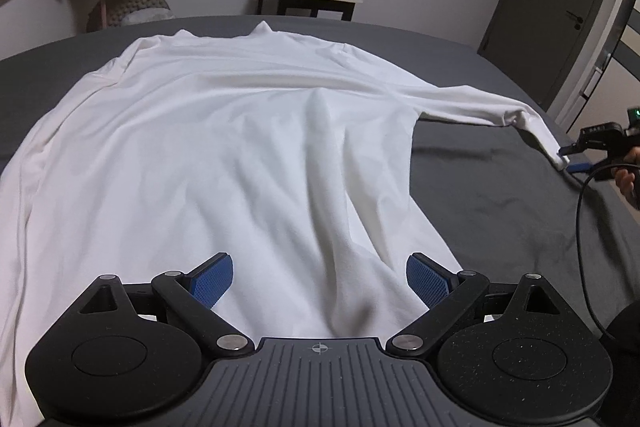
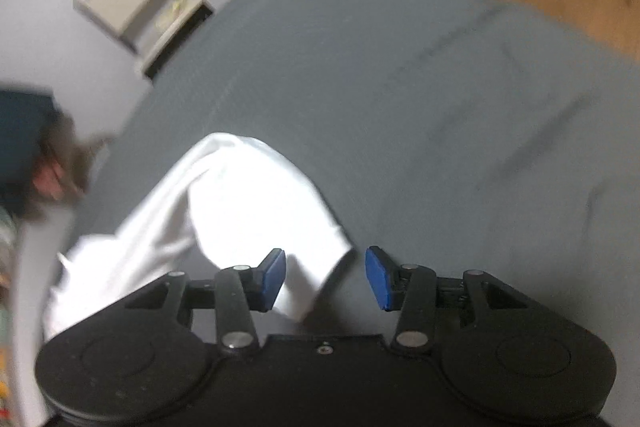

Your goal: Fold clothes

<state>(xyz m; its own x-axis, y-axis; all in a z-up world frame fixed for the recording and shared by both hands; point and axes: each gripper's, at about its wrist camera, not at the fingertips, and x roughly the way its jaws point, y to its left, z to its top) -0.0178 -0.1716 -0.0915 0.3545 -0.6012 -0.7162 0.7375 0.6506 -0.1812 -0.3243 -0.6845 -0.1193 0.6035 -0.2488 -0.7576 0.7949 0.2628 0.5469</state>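
White shirt [image 1: 224, 147] is spread flat on bed [image 1: 500, 219] for folding, sleeve cuff [image 2: 316, 267] approached by right gripper [image 2: 326, 277], both grippers' jaws apart.

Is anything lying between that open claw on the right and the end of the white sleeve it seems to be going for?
Nothing visible does. The right gripper is open, and the sleeve cuff of the white shirt already lies partly between its fingers on the grey bedsheet. The bed around the cuff is bare.
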